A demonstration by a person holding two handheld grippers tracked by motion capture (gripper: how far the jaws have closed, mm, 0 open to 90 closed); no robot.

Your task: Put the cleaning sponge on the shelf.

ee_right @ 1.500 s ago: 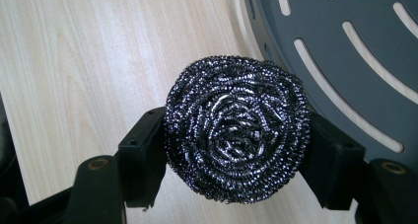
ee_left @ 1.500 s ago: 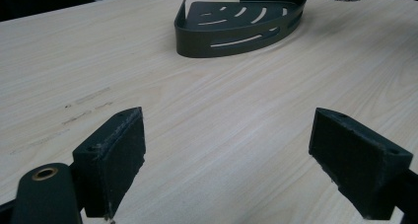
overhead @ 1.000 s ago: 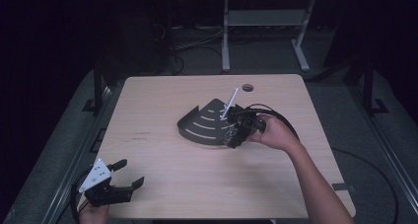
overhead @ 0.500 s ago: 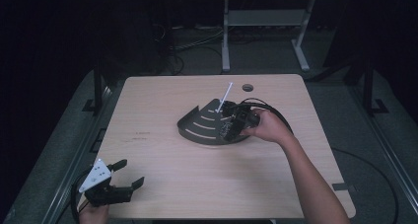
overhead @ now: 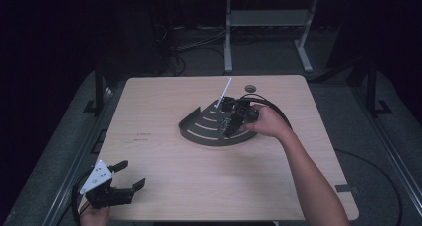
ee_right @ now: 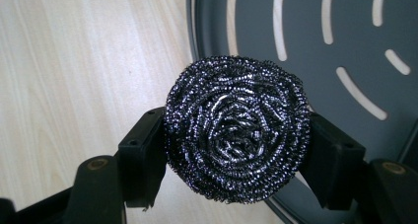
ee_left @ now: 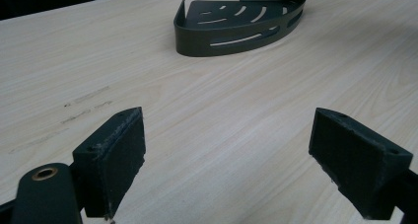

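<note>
The scouring ball (ee_right: 236, 130) was coiled metal wire, glinting and rough. The corner tray (ee_right: 320, 46) looked like dark grey sheet metal with a smooth, matt coat and cut slots. The desk (ee_left: 236, 115) had a pale wood-grain finish, smooth, faintly scuffed. The tongs' pads (ee_left: 121, 155) were black, matt and slightly grainy.

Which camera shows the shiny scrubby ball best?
The right gripper view. The steel scourer is close up there, its coiled wire plain, squeezed between the right tool's jaws over the dark corner tray. In the high view, the hand and tool cover it. The left gripper view shows the tray, no scourer.
</note>
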